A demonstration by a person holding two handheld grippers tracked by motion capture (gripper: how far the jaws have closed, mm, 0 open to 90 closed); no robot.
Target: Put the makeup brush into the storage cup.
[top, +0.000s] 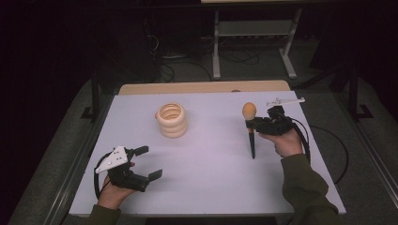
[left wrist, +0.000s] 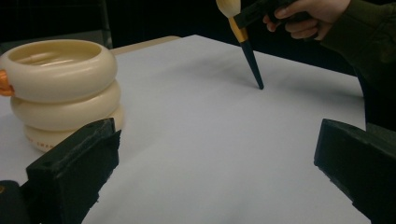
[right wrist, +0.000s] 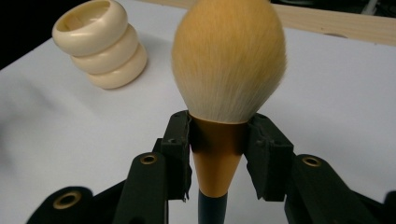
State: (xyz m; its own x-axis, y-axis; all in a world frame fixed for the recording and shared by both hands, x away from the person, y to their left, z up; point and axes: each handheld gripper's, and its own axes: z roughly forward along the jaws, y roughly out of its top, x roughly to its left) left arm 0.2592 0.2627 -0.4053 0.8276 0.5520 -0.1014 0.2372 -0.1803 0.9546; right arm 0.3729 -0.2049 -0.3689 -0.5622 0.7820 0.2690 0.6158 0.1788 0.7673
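Nearest the lens in the right gripper view, a makeup brush (right wrist: 227, 74) with pale orange bristles uppermost, its gold ferrule clamped between the jaws of the right gripper (right wrist: 218, 154); dark handle tip down at the white table (top: 211, 154), brush upright and slightly tilted (touching or just above the surface, hard to tell). Left gripper (top: 149, 162) low at the near-left corner, jaws wide apart on nothing. Between them, towards the far edge, a cream holder of three stacked rings (top: 172, 120), well apart from both; open table from brush to holder.
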